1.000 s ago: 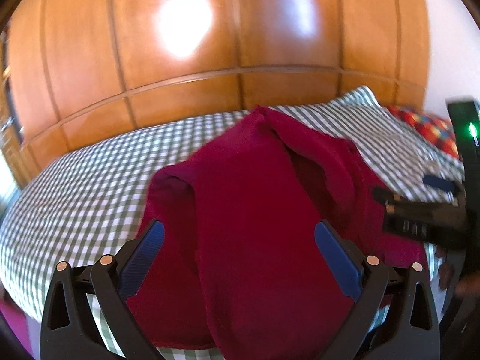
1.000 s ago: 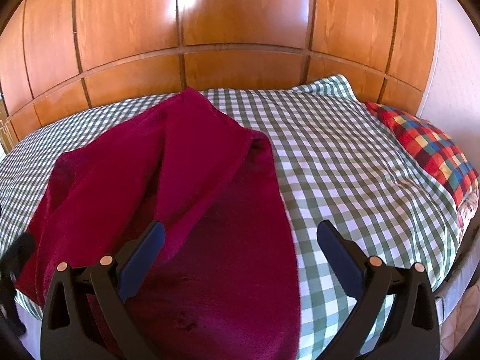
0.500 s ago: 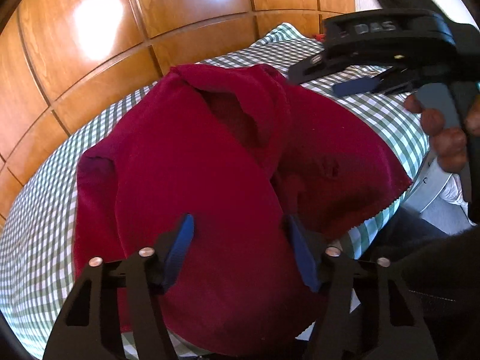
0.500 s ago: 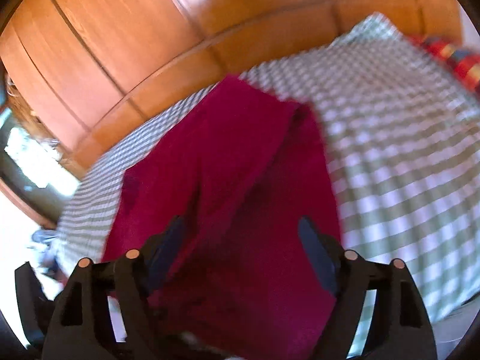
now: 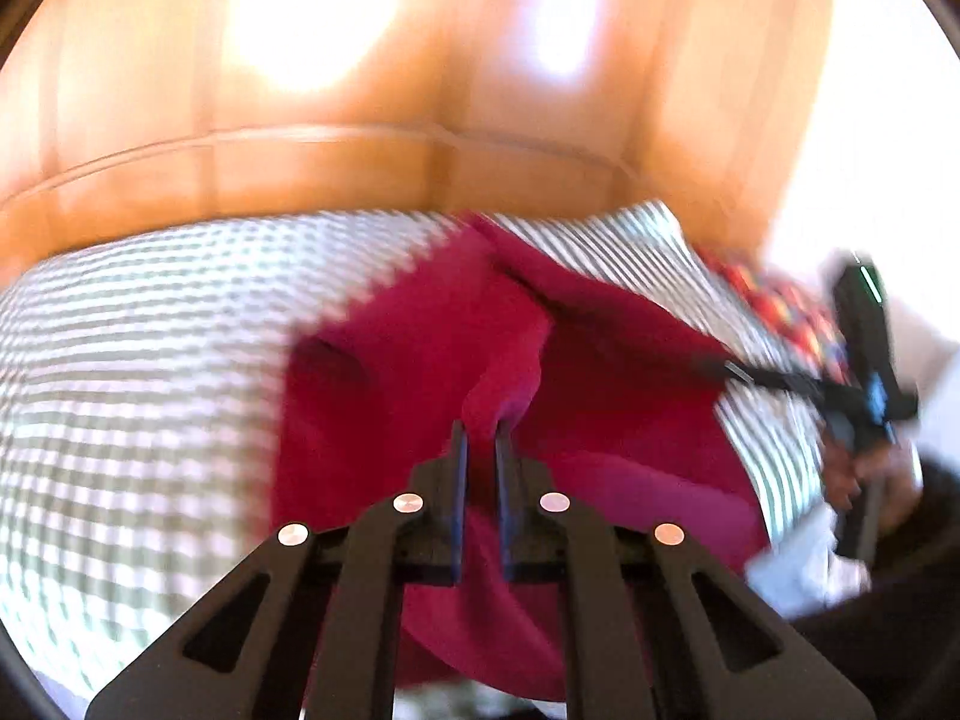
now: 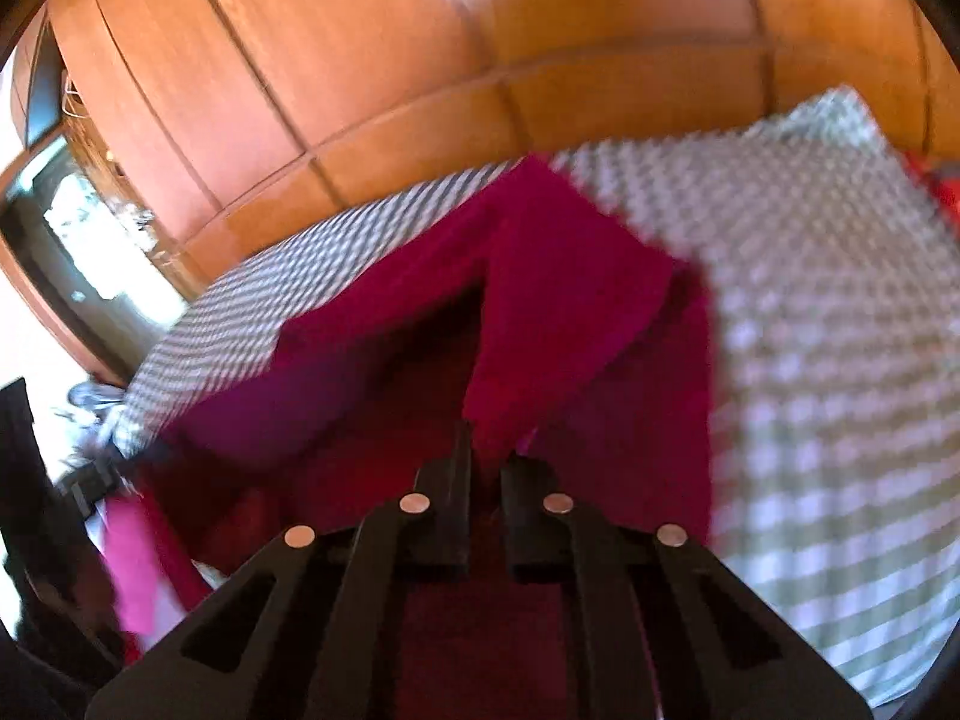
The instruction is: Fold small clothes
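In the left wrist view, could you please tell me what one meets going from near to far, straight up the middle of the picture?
Left tongs, shut on the red garment → checked bedsheet → wooden panelling.

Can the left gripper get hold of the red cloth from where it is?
Yes, it looks so: the left gripper is already shut on a fold of the red cloth, with nothing in the way.

Each wrist camera sits behind its gripper, angled down and close over the bed (image 5: 150, 360). Both views share the red cloth (image 5: 390, 360), checked sheet and wooden wall (image 6: 420, 30).
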`<state>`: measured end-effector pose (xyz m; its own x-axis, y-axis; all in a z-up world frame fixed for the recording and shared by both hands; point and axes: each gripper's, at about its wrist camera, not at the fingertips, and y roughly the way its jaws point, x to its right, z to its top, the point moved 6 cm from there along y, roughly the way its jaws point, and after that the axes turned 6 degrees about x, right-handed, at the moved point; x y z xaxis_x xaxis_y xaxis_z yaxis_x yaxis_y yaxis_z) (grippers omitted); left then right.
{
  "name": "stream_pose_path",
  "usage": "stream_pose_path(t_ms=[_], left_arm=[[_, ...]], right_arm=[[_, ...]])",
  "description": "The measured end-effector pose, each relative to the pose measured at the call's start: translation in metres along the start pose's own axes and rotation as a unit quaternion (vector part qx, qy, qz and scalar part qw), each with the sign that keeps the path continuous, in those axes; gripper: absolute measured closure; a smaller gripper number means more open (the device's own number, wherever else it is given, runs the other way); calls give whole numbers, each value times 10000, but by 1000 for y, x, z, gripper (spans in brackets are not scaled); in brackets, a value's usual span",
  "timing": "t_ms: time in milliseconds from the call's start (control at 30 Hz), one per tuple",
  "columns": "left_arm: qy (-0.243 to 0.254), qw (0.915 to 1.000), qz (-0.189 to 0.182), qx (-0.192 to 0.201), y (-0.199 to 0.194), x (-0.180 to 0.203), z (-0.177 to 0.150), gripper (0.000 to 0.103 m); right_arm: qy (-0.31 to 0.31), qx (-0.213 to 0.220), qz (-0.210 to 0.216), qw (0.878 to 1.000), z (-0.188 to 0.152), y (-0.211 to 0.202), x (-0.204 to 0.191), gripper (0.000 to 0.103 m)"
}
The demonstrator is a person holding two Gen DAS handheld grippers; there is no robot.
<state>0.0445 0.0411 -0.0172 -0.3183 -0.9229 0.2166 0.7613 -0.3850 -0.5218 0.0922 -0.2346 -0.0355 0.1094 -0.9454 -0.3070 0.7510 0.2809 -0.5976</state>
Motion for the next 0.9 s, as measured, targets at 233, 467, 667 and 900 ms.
stream_pose_path(t_ms=[233, 467, 667, 900], left_arm=[[-622, 9789, 1890, 470, 0, -147, 87, 96], [-1554, 9225, 3522, 284, 25, -259, 123, 72], [-1757, 9169, 3568, 329, 9, -275, 92, 25], [-1327, 9800, 1278, -754, 29, -182, -20, 25]], right_arm=[[-206, 398, -1705, 9843, 78, -10, 113, 97], [283, 308, -2759, 9603, 126, 28, 201, 36], [361, 174, -2363, 9709, 89, 19, 171, 20], [730, -1304, -607, 9869, -51, 1, 96, 21]])
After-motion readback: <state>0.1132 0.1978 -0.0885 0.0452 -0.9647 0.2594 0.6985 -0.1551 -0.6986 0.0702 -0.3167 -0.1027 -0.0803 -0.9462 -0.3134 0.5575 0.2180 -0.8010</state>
